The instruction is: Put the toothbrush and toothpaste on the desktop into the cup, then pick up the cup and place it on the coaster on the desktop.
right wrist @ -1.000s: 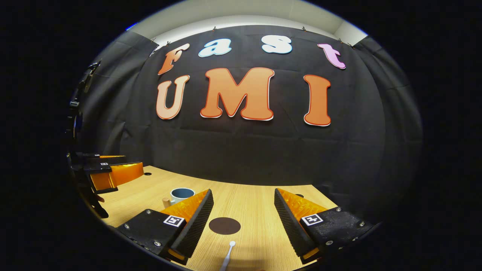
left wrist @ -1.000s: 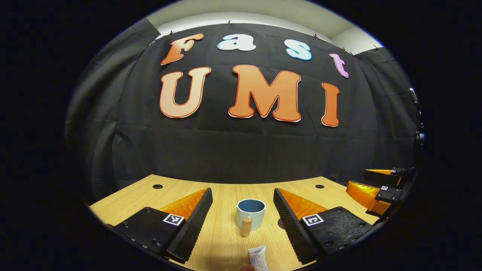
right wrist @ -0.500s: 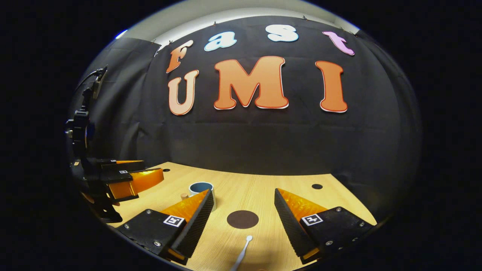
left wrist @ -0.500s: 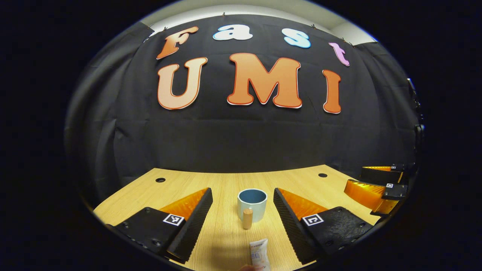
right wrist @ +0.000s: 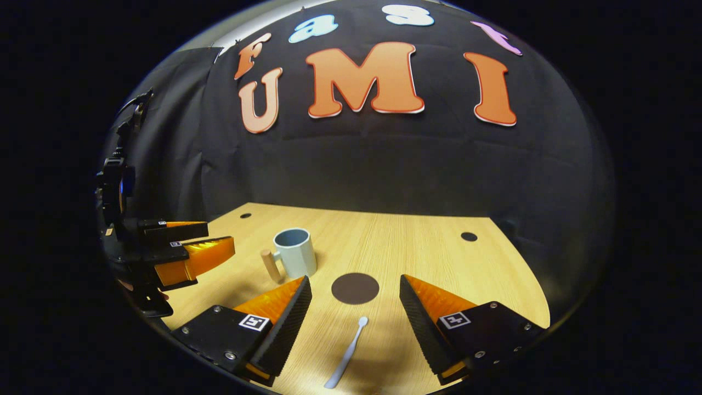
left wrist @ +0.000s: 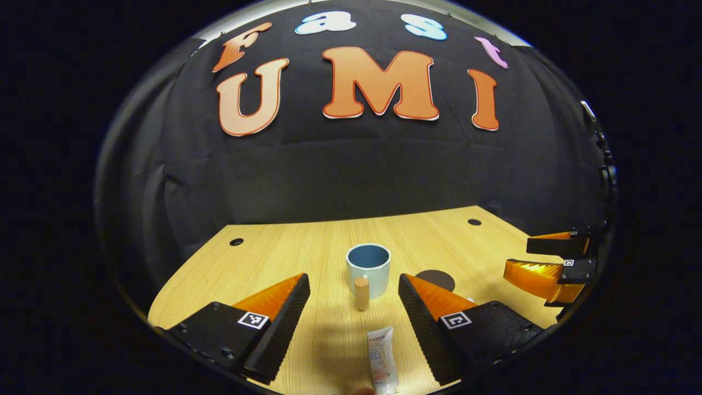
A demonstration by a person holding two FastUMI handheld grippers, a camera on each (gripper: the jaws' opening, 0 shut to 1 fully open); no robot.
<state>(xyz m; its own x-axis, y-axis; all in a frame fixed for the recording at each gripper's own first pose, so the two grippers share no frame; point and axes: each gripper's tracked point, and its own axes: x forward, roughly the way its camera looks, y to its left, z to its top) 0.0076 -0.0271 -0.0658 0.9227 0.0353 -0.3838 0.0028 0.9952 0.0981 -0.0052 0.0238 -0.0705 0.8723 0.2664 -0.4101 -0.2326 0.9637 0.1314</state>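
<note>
Both cameras tipped down; toothpaste (left wrist: 381, 359) left view, toothbrush (right wrist: 346, 353) right.

My left gripper view faces the cup (left wrist: 368, 263) from close above the desk; my right gripper view, beside it, shares cup (right wrist: 294, 252) and coaster (right wrist: 355, 288).

Black-orange gripper (left wrist: 354, 282) fingers — square markers
</note>
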